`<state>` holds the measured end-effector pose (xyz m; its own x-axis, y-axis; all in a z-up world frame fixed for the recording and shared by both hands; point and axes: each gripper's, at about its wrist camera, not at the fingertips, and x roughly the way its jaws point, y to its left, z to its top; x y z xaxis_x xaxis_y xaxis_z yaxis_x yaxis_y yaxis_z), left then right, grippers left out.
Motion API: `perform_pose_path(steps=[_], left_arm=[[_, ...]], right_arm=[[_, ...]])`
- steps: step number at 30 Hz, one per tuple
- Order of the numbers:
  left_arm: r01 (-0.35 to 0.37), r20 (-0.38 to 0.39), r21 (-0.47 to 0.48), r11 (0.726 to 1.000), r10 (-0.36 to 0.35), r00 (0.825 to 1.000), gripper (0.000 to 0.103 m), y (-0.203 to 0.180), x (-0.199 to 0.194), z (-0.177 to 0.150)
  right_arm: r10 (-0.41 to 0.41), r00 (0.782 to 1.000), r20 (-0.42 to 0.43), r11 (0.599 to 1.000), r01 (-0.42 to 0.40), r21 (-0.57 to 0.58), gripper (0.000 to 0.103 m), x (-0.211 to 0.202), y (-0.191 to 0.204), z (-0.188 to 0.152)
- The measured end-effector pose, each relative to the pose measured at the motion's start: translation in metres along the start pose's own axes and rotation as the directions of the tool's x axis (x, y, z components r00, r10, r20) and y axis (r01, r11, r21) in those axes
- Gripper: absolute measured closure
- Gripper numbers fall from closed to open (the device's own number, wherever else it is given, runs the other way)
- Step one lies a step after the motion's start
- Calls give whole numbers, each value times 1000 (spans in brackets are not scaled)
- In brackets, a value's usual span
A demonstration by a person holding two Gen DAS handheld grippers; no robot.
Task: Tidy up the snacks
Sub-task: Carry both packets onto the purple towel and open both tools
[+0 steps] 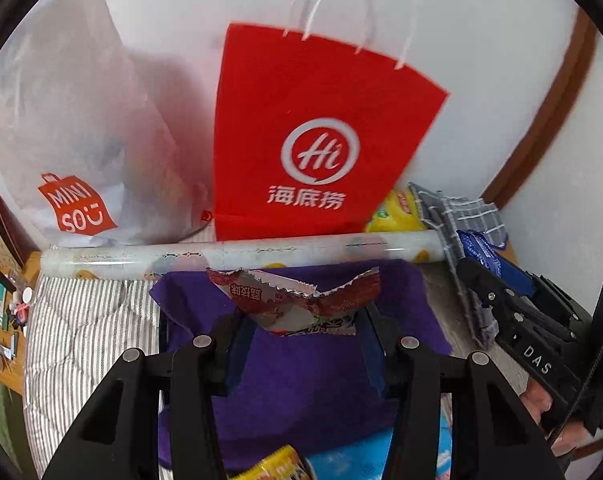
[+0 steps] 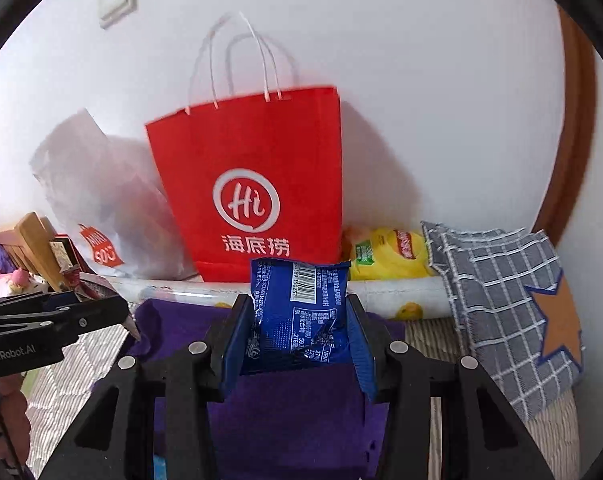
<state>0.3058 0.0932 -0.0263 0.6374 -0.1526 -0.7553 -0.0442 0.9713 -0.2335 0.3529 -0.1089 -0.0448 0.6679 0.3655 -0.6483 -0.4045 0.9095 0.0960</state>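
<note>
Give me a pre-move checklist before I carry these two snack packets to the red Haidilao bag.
1. Left tongs shut on the red-and-white snack packet: ok, both pads pinch its lower part.
2. Right tongs shut on the blue snack packet: ok, held upright, barcode facing the camera.
3. Red Haidilao paper bag standing: ok, upright against the wall, handles up.
4. Bag mouth open enough to drop into: cannot tell, the top edge is seen only from the front.
5. Path ahead: not ok, the plastic-wrapped roll lies across the bag's foot.
6. Tongs apart from each other: ok, they stand side by side with a gap.
</note>
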Motion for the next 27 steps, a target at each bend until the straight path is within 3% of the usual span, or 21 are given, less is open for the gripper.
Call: perform_pose_path(steps=[5,12,27], left_arm=[[-24,-66,-34,999,22,998,55,24,34,-6],[-55,-148,-71,996,44,988,55,45,69,-12],[-126,-254,-102,987,97,962,55,67,101,-23]], right_arm=[[-18,998,-60,1000,18,-9,59,36,-11,-3],[19,988,-156,1000,-16,21,59,74,-28,-17],[-16,961,-278,999,3,-48,59,111,-24,-40]])
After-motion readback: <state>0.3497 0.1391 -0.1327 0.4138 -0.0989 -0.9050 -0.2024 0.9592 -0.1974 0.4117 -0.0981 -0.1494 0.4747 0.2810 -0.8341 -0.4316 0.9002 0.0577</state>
